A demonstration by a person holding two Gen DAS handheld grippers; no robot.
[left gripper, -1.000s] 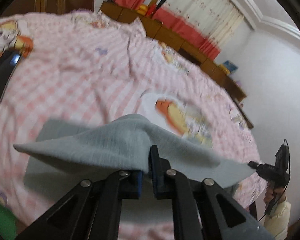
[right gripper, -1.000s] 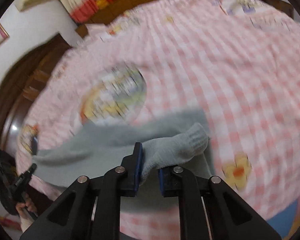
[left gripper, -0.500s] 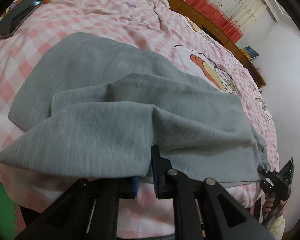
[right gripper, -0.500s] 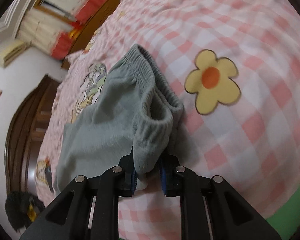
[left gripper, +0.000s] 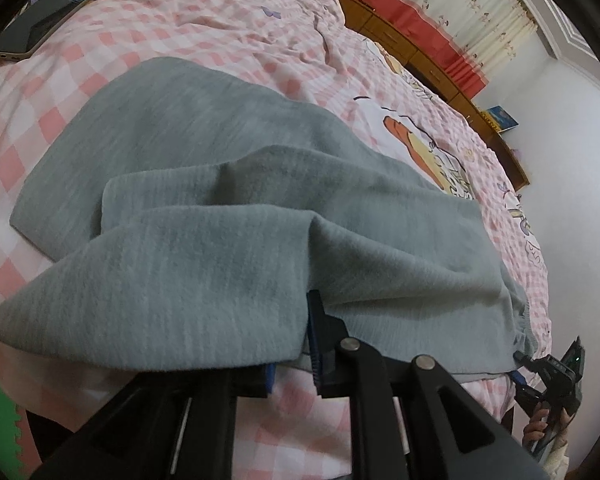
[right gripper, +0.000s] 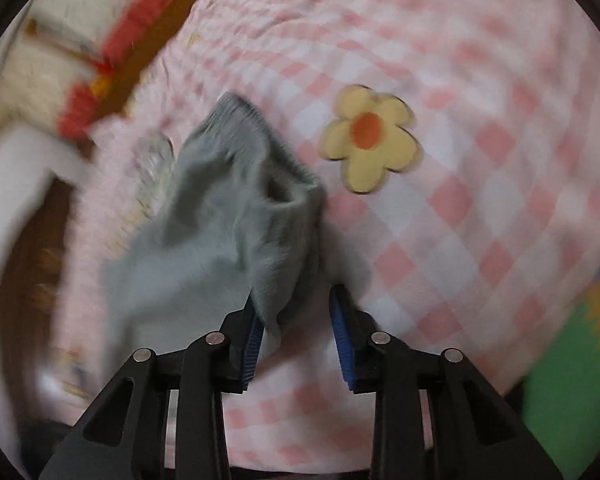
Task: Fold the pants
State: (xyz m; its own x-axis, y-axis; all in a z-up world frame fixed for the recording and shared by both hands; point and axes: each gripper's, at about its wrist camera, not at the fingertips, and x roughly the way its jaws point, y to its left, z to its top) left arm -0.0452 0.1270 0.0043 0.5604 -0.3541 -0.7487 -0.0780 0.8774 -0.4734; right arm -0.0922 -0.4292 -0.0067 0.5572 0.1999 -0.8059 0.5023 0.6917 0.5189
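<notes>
Fingers of the right gripper stand wide, the grey knit pants lying at the bed's near edge. The left gripper holds cloth. We judge release next.

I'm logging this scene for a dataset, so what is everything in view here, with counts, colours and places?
pants: one, grey, spread on the bed, near edge folded over.
bedsheet: one, pink and white check with cartoon prints, covering the bed.
flower print: one, yellow with orange centre, on the sheet right of the waistband.
phone: one, dark, on the sheet at far left.
wooden headboard: one, brown, behind the bed.
curtains: cream over red, behind the headboard.
book: one, blue, on the headboard ledge.
floor mat: green, beside the bed.
left tongs: black, blue pads, cloth draped over them.
right tongs: black, blue pads, open, waistband at the left pad.
</notes>
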